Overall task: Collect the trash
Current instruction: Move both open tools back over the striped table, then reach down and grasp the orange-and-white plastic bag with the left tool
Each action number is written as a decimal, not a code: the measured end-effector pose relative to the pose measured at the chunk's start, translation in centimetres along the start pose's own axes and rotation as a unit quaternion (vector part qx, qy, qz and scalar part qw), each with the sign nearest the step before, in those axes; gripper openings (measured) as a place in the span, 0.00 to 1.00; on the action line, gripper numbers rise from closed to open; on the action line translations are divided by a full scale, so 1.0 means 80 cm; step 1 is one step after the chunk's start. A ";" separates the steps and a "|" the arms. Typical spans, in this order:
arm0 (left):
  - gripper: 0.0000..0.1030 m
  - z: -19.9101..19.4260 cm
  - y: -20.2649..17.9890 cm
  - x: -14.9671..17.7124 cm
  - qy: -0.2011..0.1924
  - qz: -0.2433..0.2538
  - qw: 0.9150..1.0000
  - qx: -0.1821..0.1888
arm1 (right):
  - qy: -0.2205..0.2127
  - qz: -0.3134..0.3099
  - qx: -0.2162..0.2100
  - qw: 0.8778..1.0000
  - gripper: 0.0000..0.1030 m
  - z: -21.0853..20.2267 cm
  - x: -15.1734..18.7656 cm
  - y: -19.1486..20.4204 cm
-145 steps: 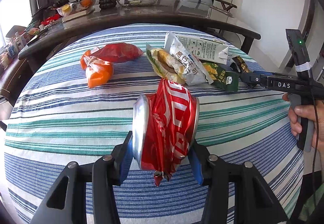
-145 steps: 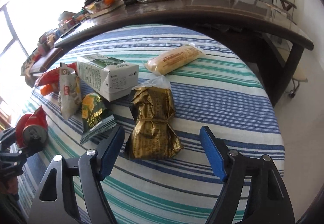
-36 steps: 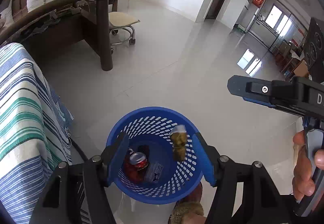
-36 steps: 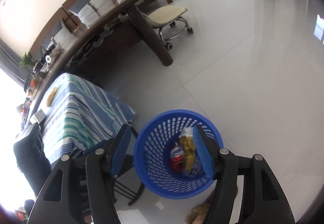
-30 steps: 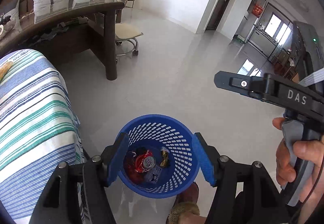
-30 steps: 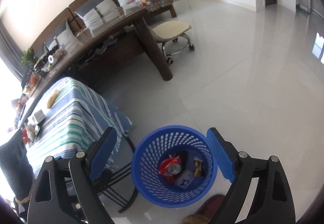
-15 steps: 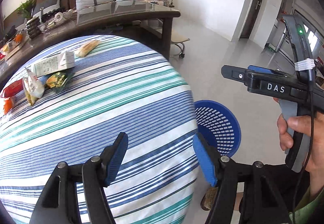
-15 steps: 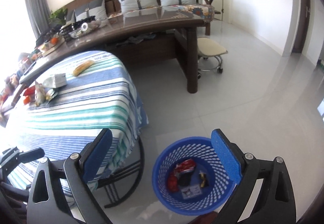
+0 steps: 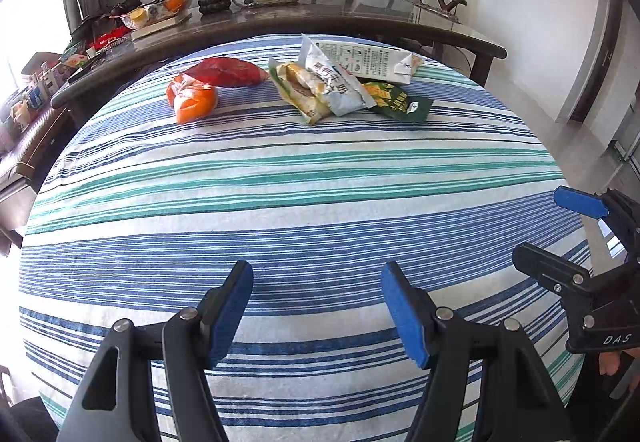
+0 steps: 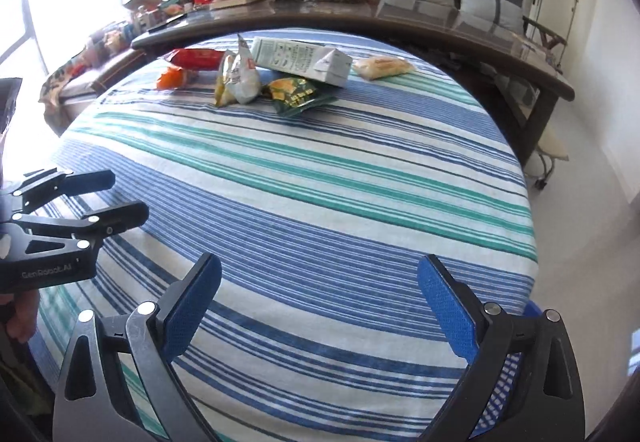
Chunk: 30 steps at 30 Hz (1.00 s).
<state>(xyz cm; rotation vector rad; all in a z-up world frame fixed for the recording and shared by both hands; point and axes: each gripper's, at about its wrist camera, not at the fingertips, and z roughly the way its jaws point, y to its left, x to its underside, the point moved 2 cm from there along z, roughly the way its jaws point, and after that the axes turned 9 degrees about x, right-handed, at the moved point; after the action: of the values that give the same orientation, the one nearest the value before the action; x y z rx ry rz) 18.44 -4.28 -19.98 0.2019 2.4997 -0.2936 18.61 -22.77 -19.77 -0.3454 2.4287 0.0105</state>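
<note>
Six pieces of trash lie bunched at the far side of the striped tablecloth [image 9: 304,178], up around twelve o'clock from both grippers: an orange wrapper [image 9: 193,101], a red packet [image 9: 226,71], a white snack bag [image 9: 334,84] lying over a yellowish one, a milk carton [image 9: 366,60], a green pouch [image 9: 396,104] and, at one o'clock in the right view, a pale bread roll in plastic [image 10: 383,66]. The left gripper [image 9: 316,306] and right gripper [image 10: 318,306] both hang released with nothing between the pads, well apart from the pile. Trouble, I'd guess, comes from the crowding: the snack bag overlaps its neighbour and leans on the carton, so a careless pinch could drag two things or nudge the carton over the back edge. Thin, slick film might also slip out on the way to the blue basket [image 10: 530,312], which peeks past the cloth at five o'clock.
</note>
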 end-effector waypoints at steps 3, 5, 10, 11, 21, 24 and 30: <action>0.66 -0.006 0.022 0.004 -0.007 -0.017 1.000 0.002 | 0.003 -0.007 -0.002 1.000 0.96 0.012 -0.007 0.030; 0.66 -0.008 0.030 0.005 -0.010 -0.019 1.000 -0.002 | 0.011 -0.001 -0.006 1.000 0.96 0.021 -0.011 0.042; 0.66 -0.006 0.035 0.004 -0.013 -0.012 1.000 -0.019 | 0.027 -0.004 0.008 1.000 0.98 0.029 -0.009 0.047; 0.68 -0.005 0.035 0.004 -0.013 -0.011 1.000 -0.020 | 0.030 0.000 0.007 1.000 0.99 0.030 -0.009 0.045; 0.74 -0.001 0.036 0.001 -0.009 -0.009 1.000 -0.024 | 0.030 0.006 0.011 0.999 1.00 0.030 -0.010 0.046; 0.74 -0.001 0.036 0.001 -0.010 -0.010 1.000 -0.022 | 0.030 0.005 0.011 0.999 1.00 0.030 -0.010 0.046; 0.74 -0.003 0.040 0.001 -0.014 -0.020 0.999 -0.021 | 0.030 0.006 0.011 0.999 1.00 0.030 -0.010 0.046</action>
<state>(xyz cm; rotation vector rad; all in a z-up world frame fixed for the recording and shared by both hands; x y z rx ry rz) 18.92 -1.09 -20.37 0.1299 2.4829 -0.2595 19.80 -18.81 -21.41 -0.3267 2.4877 -0.0220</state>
